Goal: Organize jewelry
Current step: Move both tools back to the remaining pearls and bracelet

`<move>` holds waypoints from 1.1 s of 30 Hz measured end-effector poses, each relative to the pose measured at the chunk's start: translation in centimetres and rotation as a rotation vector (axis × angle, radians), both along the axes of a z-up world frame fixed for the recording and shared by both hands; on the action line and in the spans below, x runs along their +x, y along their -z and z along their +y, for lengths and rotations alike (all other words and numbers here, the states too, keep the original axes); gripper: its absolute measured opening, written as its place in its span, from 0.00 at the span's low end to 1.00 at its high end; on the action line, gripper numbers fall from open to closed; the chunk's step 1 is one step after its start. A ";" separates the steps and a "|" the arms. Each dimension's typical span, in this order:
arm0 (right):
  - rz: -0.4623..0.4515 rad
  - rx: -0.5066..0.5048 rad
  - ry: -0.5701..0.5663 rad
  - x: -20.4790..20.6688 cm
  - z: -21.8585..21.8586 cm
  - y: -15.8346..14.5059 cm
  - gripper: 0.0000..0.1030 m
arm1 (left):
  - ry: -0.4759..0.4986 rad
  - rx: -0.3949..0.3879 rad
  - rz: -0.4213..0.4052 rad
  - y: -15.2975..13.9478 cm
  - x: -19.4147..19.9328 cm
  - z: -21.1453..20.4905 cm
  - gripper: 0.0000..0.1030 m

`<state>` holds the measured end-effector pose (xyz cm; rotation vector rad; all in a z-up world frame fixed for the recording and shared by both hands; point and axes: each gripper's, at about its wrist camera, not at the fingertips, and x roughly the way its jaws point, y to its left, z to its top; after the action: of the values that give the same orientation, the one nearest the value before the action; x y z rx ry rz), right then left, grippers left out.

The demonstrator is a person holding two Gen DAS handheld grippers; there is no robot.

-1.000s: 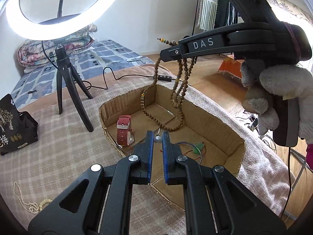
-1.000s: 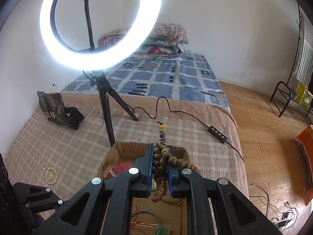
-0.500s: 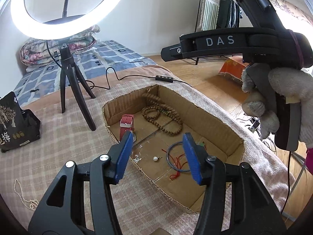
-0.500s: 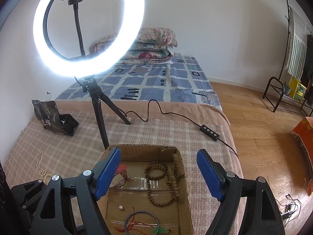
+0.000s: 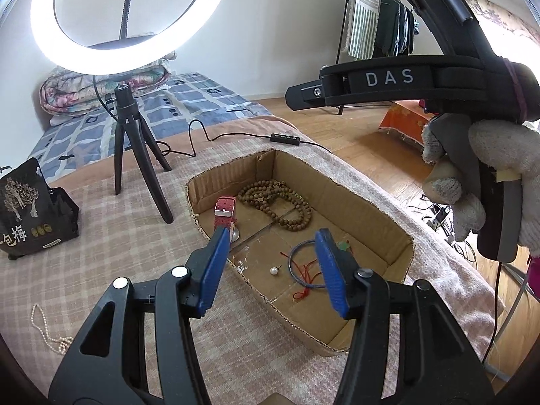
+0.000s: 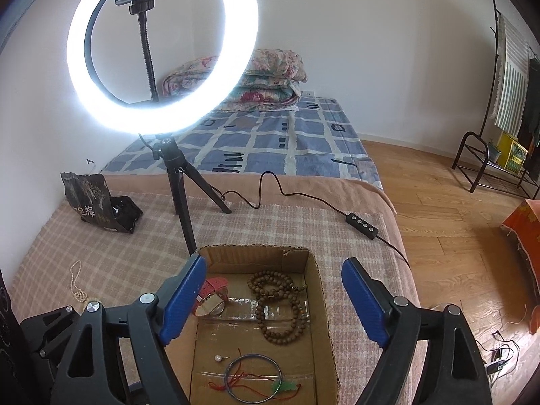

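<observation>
Your left tool's (image 5: pixel 270 266) blue-padded fingers (image 5: pixel 212 270) cover the lower end of the red leather-strap watch (image 5: pixel 225 210) and its case in the left wrist view, and in the right wrist view your right tool's (image 6: pixel 273 303) left pad hides part of that watch too. The thin blue wire bangle with red cord (image 6: pixel 253 376) runs close to the bottom edge there, and the small green charm (image 6: pixel 285 386) on it is too small to make out. The white pearl strand (image 5: pixel 47 334) on the plaid blanket passes behind your left tool's black arm.

I am working in a bedroom at home: a bed (image 6: pixel 270 148) with a blue patchwork sheet and folded floral quilts (image 6: pixel 270 71) stands against the white wall, a clothes rack (image 5: pixel 378 17) holds hanging garments on the wooden floor (image 6: pixel 438 209), and probably a shoe shelf (image 6: pixel 489 165) beyond.
</observation>
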<state>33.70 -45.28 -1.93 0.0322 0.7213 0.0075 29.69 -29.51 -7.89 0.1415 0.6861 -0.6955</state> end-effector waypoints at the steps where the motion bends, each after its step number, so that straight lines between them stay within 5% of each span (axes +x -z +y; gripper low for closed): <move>1: -0.002 0.001 0.002 -0.2 0.1 -0.2 0.82 | -0.003 -0.002 -0.002 -0.2 -0.1 0.2 0.53; 14: -0.044 -0.018 0.025 -3.2 2.2 -2.0 0.99 | -0.058 0.012 -0.024 -1.7 -2.1 6.4 0.53; 18: -0.046 -0.017 0.022 -4.1 3.2 -2.0 1.00 | -0.097 0.011 -0.045 -2.5 -2.6 9.9 0.61; 33: -0.056 0.080 -0.119 -6.9 10.8 -1.1 1.00 | -0.313 0.022 -0.019 -1.5 -6.6 25.5 0.61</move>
<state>26.79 -34.49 -0.85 0.0650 0.6658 0.1507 23.07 -4.02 -6.38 0.0590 0.6798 -0.3863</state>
